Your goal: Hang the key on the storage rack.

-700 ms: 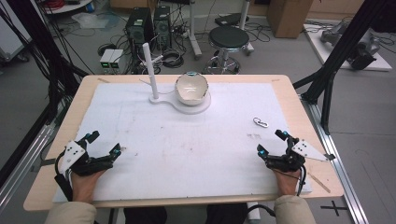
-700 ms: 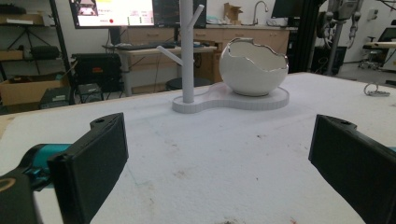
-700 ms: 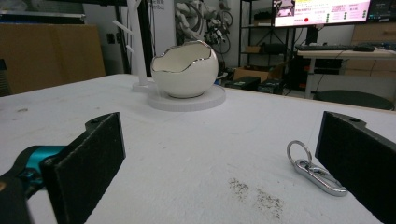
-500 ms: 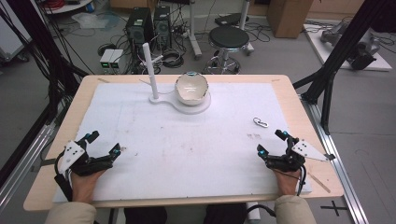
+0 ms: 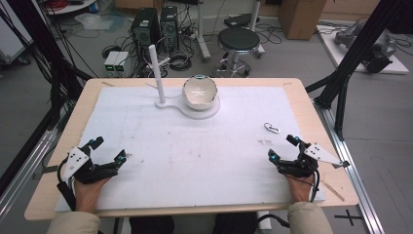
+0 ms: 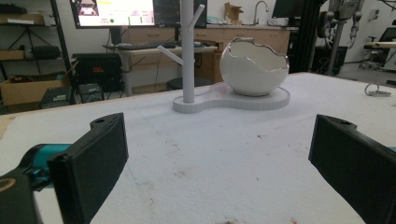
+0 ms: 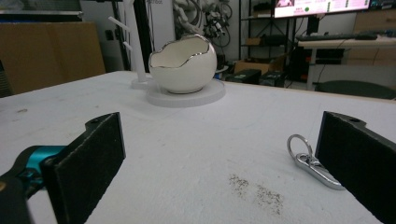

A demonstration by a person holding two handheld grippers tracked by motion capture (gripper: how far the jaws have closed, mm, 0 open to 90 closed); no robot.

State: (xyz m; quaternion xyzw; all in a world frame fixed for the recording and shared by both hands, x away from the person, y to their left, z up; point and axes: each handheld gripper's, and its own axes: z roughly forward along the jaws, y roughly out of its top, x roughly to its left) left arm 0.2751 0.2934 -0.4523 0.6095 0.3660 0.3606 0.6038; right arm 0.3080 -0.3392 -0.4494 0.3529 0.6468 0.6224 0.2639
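Both tongs parked at the bottom corners of the high view, resting on the white mat that covers the table (image 5: 302,87). Looks like a ready pose: hands low, nothing in the way of the middle.

Left tongs (image 5: 108,150) at lower left: jaws spread wide, nothing between them. The left gripper view confirms it, with bare mat between the two black pads.

Right tongs (image 5: 282,147) at lower right: also spread wide and empty. They point up-frame toward the keyring clip (image 5: 272,128), which lies flat on the mat just beyond the tips, right of centre. In the right gripper view the clip (image 7: 310,161) sits near the right-hand jaw, partly tucked behind it, not touching as far as I can tell. My read is that the wide spread and the aim suit a straight push forward onto the clip.

Top centre of the high view: white stand (image 5: 158,78) with pegs, plus eggshell-shaped bowl (image 5: 199,91), both on one shared white base. Pegs face the open mat, so a ring could be hung from the near side. Likely drop-off spot, either peg or bowl; can't say which.

Clip is thin and flat, so the pinch will need to come in low.
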